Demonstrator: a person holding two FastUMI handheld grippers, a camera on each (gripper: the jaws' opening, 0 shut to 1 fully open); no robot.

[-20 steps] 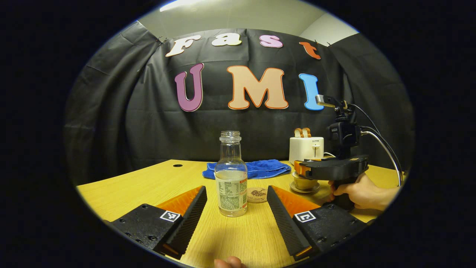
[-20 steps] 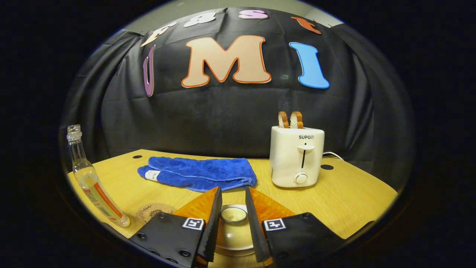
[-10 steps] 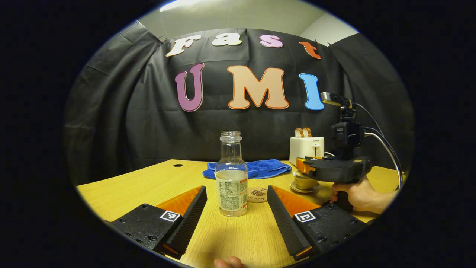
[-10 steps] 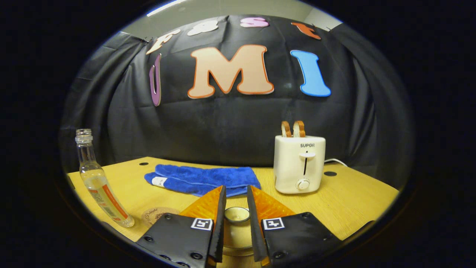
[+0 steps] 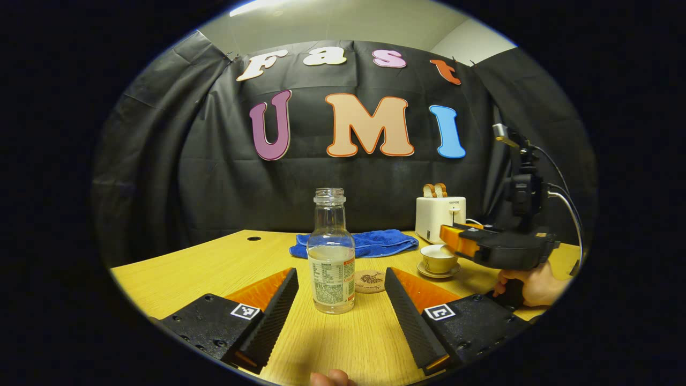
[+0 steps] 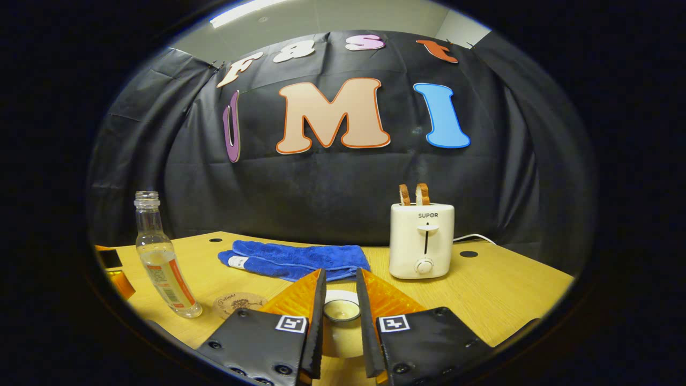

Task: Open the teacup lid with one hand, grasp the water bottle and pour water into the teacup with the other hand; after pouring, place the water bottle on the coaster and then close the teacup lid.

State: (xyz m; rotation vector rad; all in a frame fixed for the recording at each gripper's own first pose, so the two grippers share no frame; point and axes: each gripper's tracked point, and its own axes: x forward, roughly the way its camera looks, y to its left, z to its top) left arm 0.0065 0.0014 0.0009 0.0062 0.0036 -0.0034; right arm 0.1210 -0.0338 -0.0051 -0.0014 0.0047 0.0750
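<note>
A clear, capless water bottle with some water stands on the table just ahead of my left gripper, between its open fingers and untouched. Behind it lies a round coaster. The teacup sits uncovered on its saucer to the right. My right gripper, held by a hand, hovers just right of and above the cup. In the right gripper view my right gripper is shut on the knob of the cream teacup lid. The bottle and coaster lie to its left.
A white toaster with two bread slices stands at the back right of the wooden table, its cord trailing right. A folded blue towel lies at the back, behind the coaster and cup.
My right gripper has lifted the lid off the teacup and drawn up and to the right, leaving the cup uncovered. My left gripper and the bottle have barely moved.
</note>
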